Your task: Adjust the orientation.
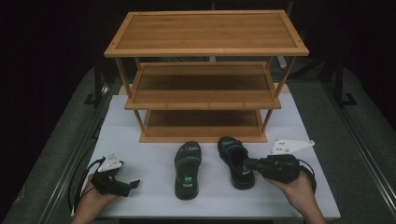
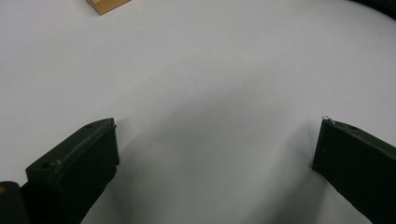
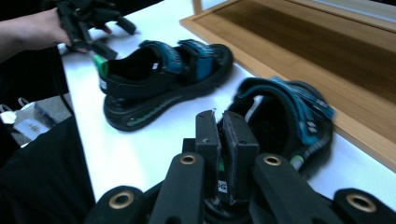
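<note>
Two black sandals with teal straps are lying side by side on the white counter (image 1: 140,140), just in front of the wooden rack (image 1: 205,74), their long axes running from the person toward the rack, toes pointing at it. The right sandal (image 1: 236,161) is angling slightly leftward at the toe; the left sandal (image 1: 187,170) is sitting straighter. The right claw (image 3: 223,135) is pinching the right sandal's heel strap, its black jaws nearly pressed together. The left claw (image 2: 215,154) is resting spread (nothing between its jaws), left of the rack's front. The rack is offering three slatted, rectangular shelves.
</note>
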{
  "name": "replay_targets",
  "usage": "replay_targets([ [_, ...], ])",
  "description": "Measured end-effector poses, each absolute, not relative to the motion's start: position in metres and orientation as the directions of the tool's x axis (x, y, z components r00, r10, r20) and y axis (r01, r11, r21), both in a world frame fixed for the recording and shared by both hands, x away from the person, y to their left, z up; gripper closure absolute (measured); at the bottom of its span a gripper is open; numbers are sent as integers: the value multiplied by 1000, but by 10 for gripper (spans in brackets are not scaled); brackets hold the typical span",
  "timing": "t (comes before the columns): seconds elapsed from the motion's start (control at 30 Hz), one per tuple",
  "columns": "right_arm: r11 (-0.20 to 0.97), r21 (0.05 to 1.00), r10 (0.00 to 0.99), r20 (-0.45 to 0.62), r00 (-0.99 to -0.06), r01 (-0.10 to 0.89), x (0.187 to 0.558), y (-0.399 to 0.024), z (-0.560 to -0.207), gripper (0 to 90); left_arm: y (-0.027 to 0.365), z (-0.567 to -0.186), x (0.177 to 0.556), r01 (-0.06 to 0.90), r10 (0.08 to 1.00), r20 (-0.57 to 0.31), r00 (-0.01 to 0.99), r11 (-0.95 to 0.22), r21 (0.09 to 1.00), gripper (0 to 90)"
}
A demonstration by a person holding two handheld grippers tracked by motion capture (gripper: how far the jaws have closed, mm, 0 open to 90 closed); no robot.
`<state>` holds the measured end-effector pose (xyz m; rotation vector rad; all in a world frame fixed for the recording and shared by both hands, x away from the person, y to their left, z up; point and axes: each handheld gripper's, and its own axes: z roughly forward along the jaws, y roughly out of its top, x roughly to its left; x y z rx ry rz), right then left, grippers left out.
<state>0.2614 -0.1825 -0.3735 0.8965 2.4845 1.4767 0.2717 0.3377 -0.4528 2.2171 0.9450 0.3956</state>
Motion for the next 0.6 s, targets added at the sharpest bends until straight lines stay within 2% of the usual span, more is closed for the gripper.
replay_targets([
  [0.33,389,825,485,196,-852,411,260,-154,-377,842,338,-453,272,516,724,11,690,-502,694,0],
  [0.4,400,821,479,192,-856,408,260,-152,-379,819,338,-453,272,516,723,11,691,-504,693,0],
  [0.43,408,821,478,181,-860,400,259,-150,-380,762,338,-453,272,516,723,11,690,-503,693,0],
  [0.47,408,821,478,181,-860,400,259,-150,-380,762,338,-453,272,516,723,11,690,-503,693,0],
  [0.53,396,833,477,174,-862,387,259,-152,-373,698,338,-453,272,517,725,10,689,-501,694,0],
  [0.6,384,841,475,174,-862,381,260,-154,-371,686,338,-453,272,517,724,10,689,-501,695,0],
])
